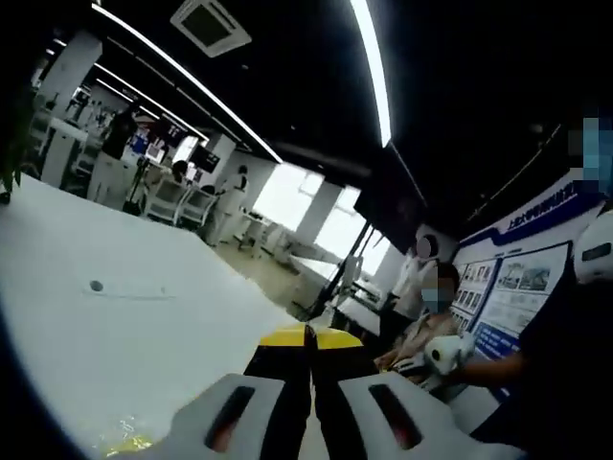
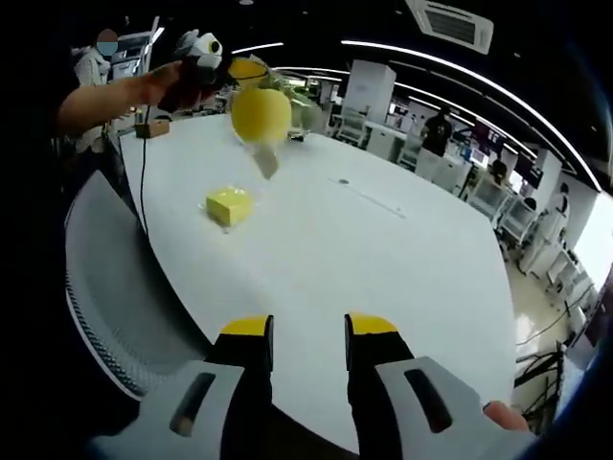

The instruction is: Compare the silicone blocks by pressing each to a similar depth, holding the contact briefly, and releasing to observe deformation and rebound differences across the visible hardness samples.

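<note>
Yellow, square silicone block (image 2: 230, 205) lies on the white table (image 2: 383, 249), well ahead of the parted right gripper (image 2: 308, 337), while the left gripper (image 1: 309, 337) is closed, empty.

Left gripper (image 1: 309, 337): jaws closed together, yellow tips touching, raised off the surface.
Right gripper (image 2: 308, 331): jaws parted, nothing between them.
Person's forearm (image 2: 105, 101): extended, carrying the left gripper.

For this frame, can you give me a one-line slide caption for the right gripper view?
Open right tool over a white table; left tool holds a yellow silicone block aloft above another yellow block.
</note>
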Demonstrator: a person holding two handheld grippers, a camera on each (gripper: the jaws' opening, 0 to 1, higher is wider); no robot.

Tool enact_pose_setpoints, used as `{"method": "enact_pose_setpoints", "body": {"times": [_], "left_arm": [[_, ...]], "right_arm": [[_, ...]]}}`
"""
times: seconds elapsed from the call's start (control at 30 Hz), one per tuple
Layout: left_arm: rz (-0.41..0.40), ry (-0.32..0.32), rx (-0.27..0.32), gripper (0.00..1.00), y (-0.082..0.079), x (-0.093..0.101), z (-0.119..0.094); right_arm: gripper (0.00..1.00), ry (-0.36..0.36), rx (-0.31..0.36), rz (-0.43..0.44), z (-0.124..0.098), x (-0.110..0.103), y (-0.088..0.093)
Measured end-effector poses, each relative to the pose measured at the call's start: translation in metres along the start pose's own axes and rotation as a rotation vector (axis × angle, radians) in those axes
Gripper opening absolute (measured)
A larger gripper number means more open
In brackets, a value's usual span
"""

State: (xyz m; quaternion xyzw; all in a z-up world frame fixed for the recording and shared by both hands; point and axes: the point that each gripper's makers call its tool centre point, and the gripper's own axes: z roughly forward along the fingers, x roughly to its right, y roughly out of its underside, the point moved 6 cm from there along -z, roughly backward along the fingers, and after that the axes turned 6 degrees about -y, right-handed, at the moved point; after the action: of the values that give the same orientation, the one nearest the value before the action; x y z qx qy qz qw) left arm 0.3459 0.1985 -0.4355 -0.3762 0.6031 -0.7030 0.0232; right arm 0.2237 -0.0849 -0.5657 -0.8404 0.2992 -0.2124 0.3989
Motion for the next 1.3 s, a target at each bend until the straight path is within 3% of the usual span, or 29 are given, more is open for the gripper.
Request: {"method": "enact_pose_setpoints", "body": {"times": [0.7, 1.0, 1.3], "left_arm": [[0.004, 0.036, 0.052, 0.00, -0.023, 0.018, 0.003], [-0.005, 0.049, 0.058, 0.00, -0.024, 0.021, 0.004], [-0.013, 0.047, 0.039, 0.00, -0.018, 0.018, 0.005]], "right_arm": [[0.26, -0.049, 0.001, 0.011, 0.004, -0.005, 0.003], [0.29, -0.099, 0.068, 0.052, 0.006, 0.001, -0.011], [0.31, -0.176, 0.101, 0.037, 0.006, 0.008, -0.028]]}}
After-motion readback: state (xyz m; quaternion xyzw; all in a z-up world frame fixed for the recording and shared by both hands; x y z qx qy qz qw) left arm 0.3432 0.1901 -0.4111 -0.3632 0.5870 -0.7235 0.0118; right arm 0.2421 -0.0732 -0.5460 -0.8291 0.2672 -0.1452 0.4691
